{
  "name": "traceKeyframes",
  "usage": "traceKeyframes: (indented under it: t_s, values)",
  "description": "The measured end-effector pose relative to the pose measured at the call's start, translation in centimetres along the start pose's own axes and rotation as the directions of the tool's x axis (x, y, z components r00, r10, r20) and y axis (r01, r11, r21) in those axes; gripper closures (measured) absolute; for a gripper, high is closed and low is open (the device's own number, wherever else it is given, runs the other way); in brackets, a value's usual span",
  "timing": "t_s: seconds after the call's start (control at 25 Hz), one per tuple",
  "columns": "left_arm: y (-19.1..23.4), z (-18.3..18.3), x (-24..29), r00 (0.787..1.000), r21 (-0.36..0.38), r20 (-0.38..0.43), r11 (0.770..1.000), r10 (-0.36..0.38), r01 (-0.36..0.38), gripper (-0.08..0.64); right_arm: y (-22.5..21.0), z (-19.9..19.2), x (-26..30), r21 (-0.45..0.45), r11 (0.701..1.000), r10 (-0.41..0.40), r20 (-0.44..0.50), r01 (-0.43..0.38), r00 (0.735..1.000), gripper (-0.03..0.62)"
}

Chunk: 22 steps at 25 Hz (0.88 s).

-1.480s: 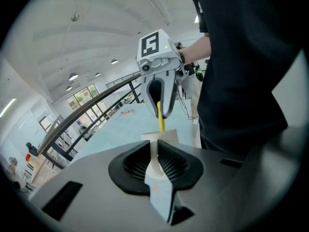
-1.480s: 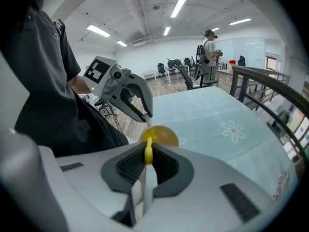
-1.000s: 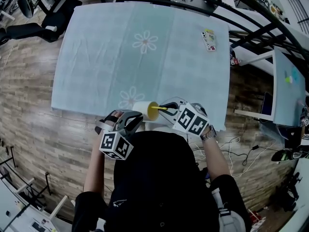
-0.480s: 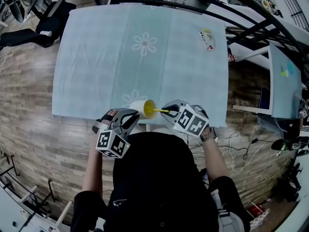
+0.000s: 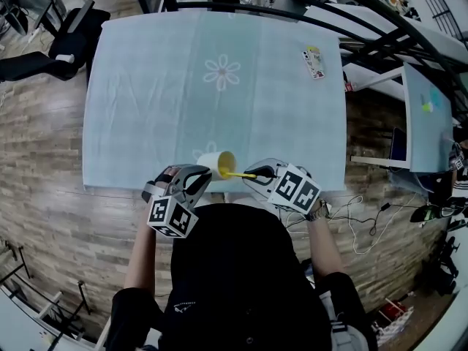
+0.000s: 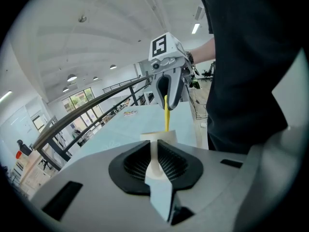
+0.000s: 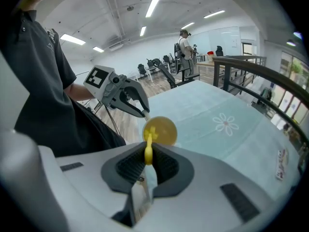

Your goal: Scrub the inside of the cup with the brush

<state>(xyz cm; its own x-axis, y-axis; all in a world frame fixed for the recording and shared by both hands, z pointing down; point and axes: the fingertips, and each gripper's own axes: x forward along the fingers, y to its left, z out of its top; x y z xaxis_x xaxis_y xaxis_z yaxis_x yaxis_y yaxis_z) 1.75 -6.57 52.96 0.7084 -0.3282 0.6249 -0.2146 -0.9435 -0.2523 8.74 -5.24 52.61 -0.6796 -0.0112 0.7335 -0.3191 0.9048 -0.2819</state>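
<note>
Pale blue cloth printed with white daisies covers the desk [image 5: 146, 108], which stands on wood flooring with a black railing along its far side and a small card [image 5: 315, 60] lying far right. At the near edge, just in front of the person, the cup [image 5: 213, 162] hangs tipped on its side, white outside and yellow inside, its mouth turned to the right. The left gripper [image 5: 200, 175] holds it: its fingers stand narrow, pinched on the white wall at the rim. Just to the right, the right gripper [image 5: 257, 174] has its fingers closed on the thin yellow handle of the brush [image 5: 241, 175], which runs level and leftward into the cup's mouth. From the right gripper view the brush head shows against the yellow inside, so it appears to be in the cup, though whether it touches the wall or bottom cannot be told. Both picking-up steps look finished and the scrubbing itself seems under way. Left to do, by my reading, are working the head around the wall and bottom, then drawing the brush out and setting both things down.
</note>
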Motion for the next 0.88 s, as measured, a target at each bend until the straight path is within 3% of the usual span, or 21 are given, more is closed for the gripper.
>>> traceKeyframes:
  t_s: [0.2,0.44,0.6,0.72,0.88]
  values:
    - [0.9,-1.3,-0.2,1.000,0.002,0.022,1.000,-0.004,0.004,0.506,-0.5,1.5,0.1,0.059,0.994,-0.094,0.058,0.091,0.994,0.555]
    - [3.1,-2.6,0.7,0.995,-0.089,0.080,0.995,0.056,-0.049,0.506,-1.9,2.2,-1.0,0.132,0.970,-0.219,0.084,0.207,0.972,0.555]
    - [3.9,-3.9,1.4,0.994,-0.112,0.088,0.992,0.065,-0.055,0.506,-2.4,2.9,-1.3,0.184,0.943,-0.298,0.105,0.276,0.949,0.555]
    - [4.8,-4.7,2.1,0.991,-0.160,0.102,0.985,0.082,-0.065,0.506,-3.5,3.3,-1.7,0.236,0.902,-0.396,0.123,0.361,0.910,0.555]
    - [6.7,-6.4,3.0,0.983,-0.265,0.111,0.958,0.146,-0.113,0.506,-4.7,4.2,-2.6,0.293,0.823,-0.542,0.150,0.486,0.827,0.555]
